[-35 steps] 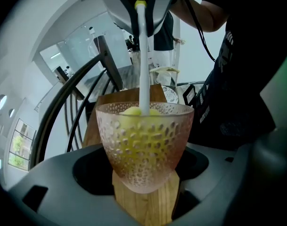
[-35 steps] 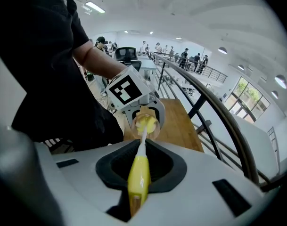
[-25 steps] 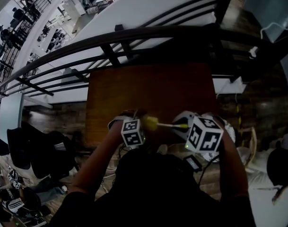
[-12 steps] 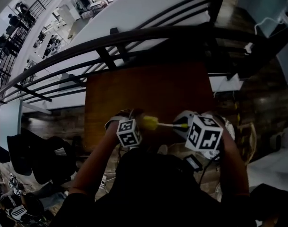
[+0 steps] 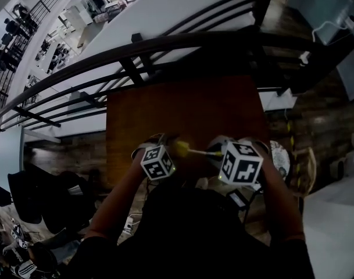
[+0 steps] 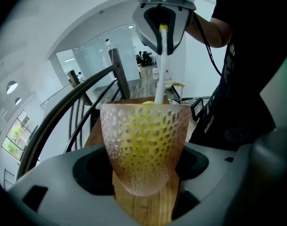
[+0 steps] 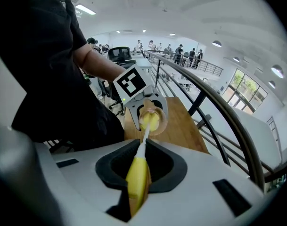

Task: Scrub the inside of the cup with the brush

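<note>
The cup (image 6: 145,135) is clear and bumpy. The left gripper (image 6: 145,173) squeezes it tight between both jaws, over the near edge of the brown wooden table (image 5: 182,109). The right gripper (image 7: 139,173) is closed on the yellow handle of the brush (image 7: 144,140). The brush's yellow head is inside the cup, and its thin white stem sticks out of the top. Both grippers are close to the person's black shirt (image 5: 188,225). A black railing (image 5: 165,42) runs along the far side of the table.
</note>
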{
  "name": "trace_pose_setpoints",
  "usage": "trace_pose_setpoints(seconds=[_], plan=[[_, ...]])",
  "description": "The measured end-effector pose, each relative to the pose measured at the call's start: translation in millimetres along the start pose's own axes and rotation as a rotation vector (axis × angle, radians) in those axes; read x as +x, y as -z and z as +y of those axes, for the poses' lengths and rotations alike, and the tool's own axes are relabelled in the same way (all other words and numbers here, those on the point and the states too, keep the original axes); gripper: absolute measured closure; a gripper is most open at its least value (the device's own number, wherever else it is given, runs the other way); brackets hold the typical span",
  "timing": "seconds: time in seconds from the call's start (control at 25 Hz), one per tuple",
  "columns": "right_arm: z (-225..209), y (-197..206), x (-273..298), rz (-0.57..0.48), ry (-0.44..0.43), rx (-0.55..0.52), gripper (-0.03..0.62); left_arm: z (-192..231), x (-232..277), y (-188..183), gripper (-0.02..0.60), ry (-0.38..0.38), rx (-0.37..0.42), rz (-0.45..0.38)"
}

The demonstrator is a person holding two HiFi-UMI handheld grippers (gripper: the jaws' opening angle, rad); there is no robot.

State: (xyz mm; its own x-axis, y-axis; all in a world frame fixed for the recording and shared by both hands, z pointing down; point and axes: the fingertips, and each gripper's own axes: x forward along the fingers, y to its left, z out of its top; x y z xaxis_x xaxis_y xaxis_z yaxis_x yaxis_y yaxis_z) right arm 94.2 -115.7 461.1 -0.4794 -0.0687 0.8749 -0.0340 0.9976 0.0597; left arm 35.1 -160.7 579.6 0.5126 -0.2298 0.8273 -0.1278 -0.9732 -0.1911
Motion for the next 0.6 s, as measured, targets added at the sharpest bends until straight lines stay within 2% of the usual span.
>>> trace_pose_setpoints(seconds=[0.32,0.48,0.6], plan=[[-13,-43,-6,-0.001,0.041,0.058,0.549,27,-30,55,0.225,0.013,-0.022,-0.041],[-27,-63,-12,-0.026,0.1,0.109,0.549,51,-47,83,0.225,0.006,-0.076,-0.084],[-42,-72,-19,-0.071,0.171,0.17,0.549,75,-59,98,0.224,-0.041,-0.139,-0.144]])
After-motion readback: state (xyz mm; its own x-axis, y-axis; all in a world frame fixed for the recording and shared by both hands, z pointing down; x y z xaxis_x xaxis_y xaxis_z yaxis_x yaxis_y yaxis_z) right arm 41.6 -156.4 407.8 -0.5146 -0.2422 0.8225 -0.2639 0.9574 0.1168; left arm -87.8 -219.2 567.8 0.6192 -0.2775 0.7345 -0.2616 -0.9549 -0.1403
